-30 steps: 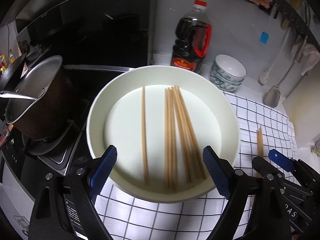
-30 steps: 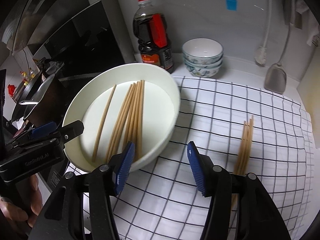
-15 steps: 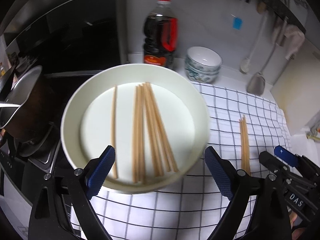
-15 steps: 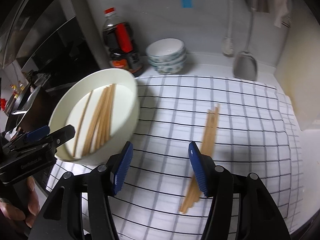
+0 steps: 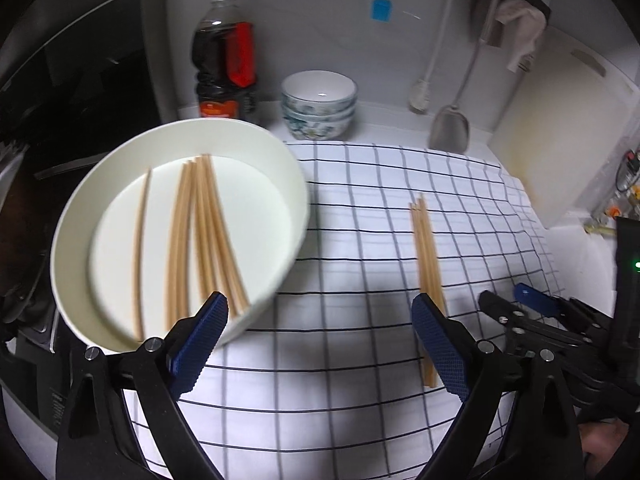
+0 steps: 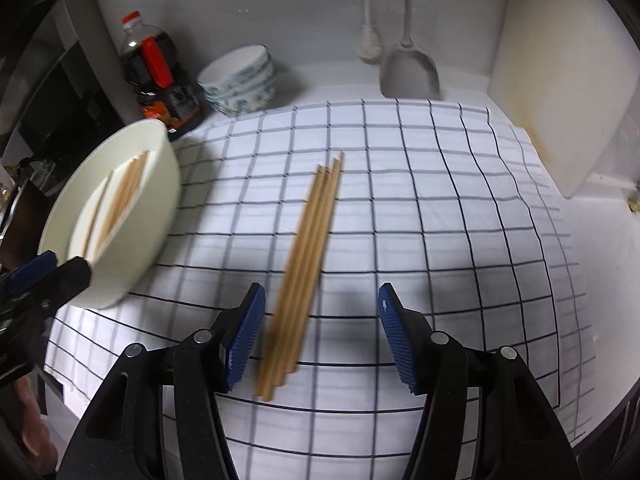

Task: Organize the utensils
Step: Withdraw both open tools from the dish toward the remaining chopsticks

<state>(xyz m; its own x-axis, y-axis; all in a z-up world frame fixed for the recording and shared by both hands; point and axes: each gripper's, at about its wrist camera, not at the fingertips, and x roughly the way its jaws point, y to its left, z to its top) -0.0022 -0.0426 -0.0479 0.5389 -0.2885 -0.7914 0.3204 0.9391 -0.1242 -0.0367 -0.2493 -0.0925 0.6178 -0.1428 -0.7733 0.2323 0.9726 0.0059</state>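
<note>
A white bowl at the left of the checked cloth holds several wooden chopsticks. A second bundle of chopsticks lies loose on the cloth. My right gripper is open, low over the near ends of that bundle, which sit closer to its left finger; the pads do not touch them. My left gripper is open wide over bare cloth with nothing between its fingers. Its left finger overlaps the bowl's near rim in the picture. The bundle on the cloth runs by its right finger.
A dark sauce bottle and stacked patterned bowls stand at the back wall. A metal spatula and a brush hang there. A white cutting board leans at the right. A dark stove lies left of the bowl.
Both grippers have swung right, off the bowl and over the cloth. The loose bundle now lies between the right gripper's fingers. The bowl has slid to the left in both views.
</note>
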